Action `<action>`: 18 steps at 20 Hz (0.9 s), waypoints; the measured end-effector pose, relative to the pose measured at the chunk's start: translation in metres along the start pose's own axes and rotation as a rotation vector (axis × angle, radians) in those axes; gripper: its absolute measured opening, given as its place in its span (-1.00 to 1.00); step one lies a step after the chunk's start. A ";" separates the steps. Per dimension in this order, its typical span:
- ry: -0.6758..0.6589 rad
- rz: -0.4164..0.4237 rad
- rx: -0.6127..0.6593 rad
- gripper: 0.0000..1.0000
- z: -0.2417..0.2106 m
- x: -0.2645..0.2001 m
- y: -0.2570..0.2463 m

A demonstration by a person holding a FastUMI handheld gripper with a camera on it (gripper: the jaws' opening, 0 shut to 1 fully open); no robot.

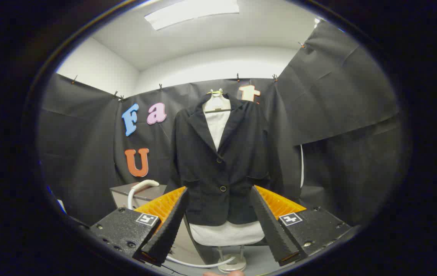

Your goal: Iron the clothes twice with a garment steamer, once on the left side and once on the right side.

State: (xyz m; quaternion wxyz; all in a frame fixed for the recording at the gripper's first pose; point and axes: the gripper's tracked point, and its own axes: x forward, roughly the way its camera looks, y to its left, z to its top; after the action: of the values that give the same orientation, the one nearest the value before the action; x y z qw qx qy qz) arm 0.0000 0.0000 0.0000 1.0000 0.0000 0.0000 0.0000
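Black cloth [333, 96] clipped up as booth walls, white walls [218, 63] above it, a white ceiling with one rectangular light panel [191, 11], and a grey floor [260, 260].

Black buttoned blazer [222, 161] covering most of the white dress form [228, 233]. Curved white handle [139, 188] on the grey desk [126, 189] partly hidden behind the spread tongs [218, 193]; steamer body unseen. White hose [195, 263] cut off below.
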 end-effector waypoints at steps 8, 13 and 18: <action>0.061 -0.065 -0.026 0.99 -0.023 -0.005 -0.010; 0.095 -0.087 -0.035 0.99 -0.034 -0.002 -0.002; 0.113 -0.054 -0.059 0.99 -0.040 0.010 0.038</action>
State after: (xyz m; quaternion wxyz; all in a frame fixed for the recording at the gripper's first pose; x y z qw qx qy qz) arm 0.0103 0.0375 -0.0401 0.9976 -0.0295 0.0566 -0.0270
